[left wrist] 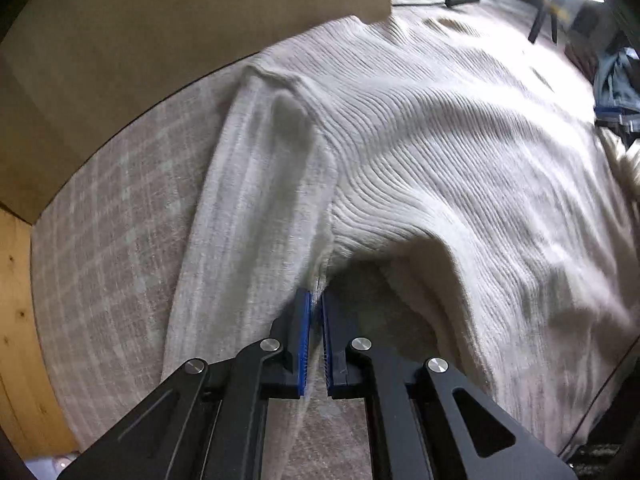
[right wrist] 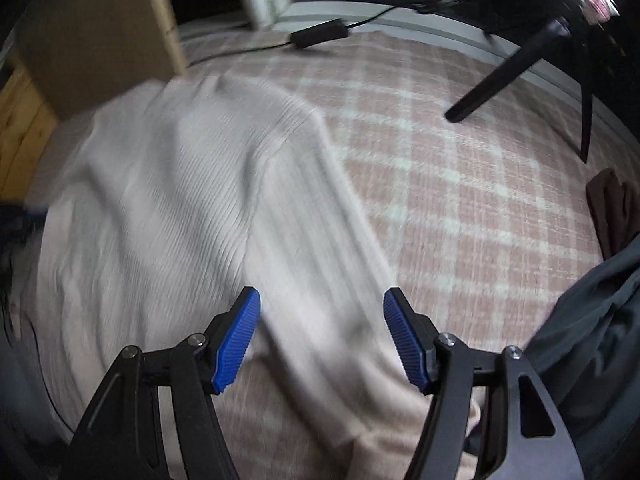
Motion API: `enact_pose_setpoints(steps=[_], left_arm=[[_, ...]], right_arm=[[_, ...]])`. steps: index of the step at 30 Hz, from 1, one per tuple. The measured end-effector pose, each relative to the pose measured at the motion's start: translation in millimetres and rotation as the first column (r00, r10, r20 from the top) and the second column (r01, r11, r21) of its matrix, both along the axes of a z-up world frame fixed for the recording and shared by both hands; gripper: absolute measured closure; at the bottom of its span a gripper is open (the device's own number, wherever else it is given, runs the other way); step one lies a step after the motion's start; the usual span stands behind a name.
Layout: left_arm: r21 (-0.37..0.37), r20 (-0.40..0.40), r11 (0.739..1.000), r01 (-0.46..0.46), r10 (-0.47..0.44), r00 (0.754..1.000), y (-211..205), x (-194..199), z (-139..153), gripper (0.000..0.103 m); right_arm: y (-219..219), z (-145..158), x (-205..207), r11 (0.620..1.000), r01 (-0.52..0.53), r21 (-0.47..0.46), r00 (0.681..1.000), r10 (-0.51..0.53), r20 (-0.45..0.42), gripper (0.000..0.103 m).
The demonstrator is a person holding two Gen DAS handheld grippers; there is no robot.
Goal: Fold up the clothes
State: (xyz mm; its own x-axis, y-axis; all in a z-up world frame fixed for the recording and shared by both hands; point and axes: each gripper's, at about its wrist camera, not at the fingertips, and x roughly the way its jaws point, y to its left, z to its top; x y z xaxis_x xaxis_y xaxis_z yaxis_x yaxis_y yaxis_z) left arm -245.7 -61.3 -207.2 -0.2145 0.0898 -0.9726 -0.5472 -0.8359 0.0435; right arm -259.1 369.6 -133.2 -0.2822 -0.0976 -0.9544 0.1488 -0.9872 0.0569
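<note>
Sweater (left wrist: 440, 140) blurred, seam pinched in left tool (left wrist: 316, 300); right tool (right wrist: 322, 300) wide apart, empty.

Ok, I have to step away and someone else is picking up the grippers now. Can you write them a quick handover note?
Left gripper: shut on the sweater, pinching fabric where sleeve meets body and lifting it off the plaid rug.
Right gripper: open, holding nothing, above the sweater's other sleeve.
Sweater: cream ribbed knit, spread on the rug beside a cardboard box.
Done: one side gripped; no finished fold shows.
Left: probably grip with the right gripper, fold sleeves in, then fold the body.
</note>
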Motion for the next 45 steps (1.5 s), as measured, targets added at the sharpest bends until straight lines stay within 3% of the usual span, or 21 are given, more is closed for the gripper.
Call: enact_pose_setpoints(steps=[7, 10, 14, 16, 17, 21, 23, 26, 32, 39, 42, 45], left_arm=[[-0.018, -0.043, 1.0, -0.016, 0.015, 0.999, -10, -6, 14, 0.098], [-0.006, -0.055, 0.997, -0.082, 0.081, 0.995, -27, -15, 19, 0.098], [-0.052, -0.06, 0.995, -0.09, 0.087, 0.994, -32, -12, 14, 0.089], [-0.036, -0.066, 0.996, -0.085, 0.083, 0.994, -37, -1, 20, 0.078], [-0.015, -0.062, 0.996, -0.089, 0.088, 0.994, -41, 7, 26, 0.078], [0.09, 0.008, 0.991, -0.095, 0.095, 0.995, -52, 60, 42, 0.078], [0.145, 0.052, 0.984, -0.099, 0.093, 0.994, -56, 90, 50, 0.074], [0.226, 0.116, 0.968, -0.11, 0.085, 0.99, -63, 136, 61, 0.073], [0.332, 0.296, 0.932, -0.145, 0.043, 0.954, -60, 221, 35, 0.071], [0.321, 0.341, 0.939, -0.125, 0.008, 0.94, -32, 244, 6, 0.071], [0.36, 0.328, 0.926, -0.109, -0.016, 0.944, -40, 258, 29, 0.071], [0.398, 0.314, 0.912, -0.094, -0.04, 0.948, -48, 272, 51, 0.071]], right_arm=[[-8, -13, 12, 0.988, -0.09, 0.124, 0.996, 0.088, 0.023, 0.04], [3, -12, 4, 0.99, -0.049, 0.135, 0.999, 0.048, 0.007, 0.059], [4, -10, -3, 0.978, -0.02, 0.208, 1.0, 0.02, 0.0, 0.046], [1, -1, 3, 0.978, -0.029, 0.207, 0.999, 0.033, -0.019, 0.046], [-1, 5, 7, 0.979, -0.034, 0.199, 0.999, 0.04, -0.03, 0.046], [-1, 35, 41, 0.998, -0.007, 0.068, 0.997, 0.012, -0.072, 0.046], [-5, 41, 70, 0.999, 0.012, -0.032, 0.998, -0.014, -0.063, 0.046], [-11, 44, 117, 0.993, 0.048, -0.11, 0.998, -0.053, -0.042, 0.046], [-11, 28, 192, 0.963, 0.112, -0.246, 0.994, -0.11, 0.022, 0.046], [-31, -2, 233, 0.938, 0.137, -0.317, 0.989, -0.113, 0.094, 0.046], [-39, 1, 245, 0.93, 0.13, -0.344, 0.989, -0.098, 0.109, 0.046], [-37, 23, 259, 0.915, 0.112, -0.387, 0.993, -0.095, 0.064, 0.046]])
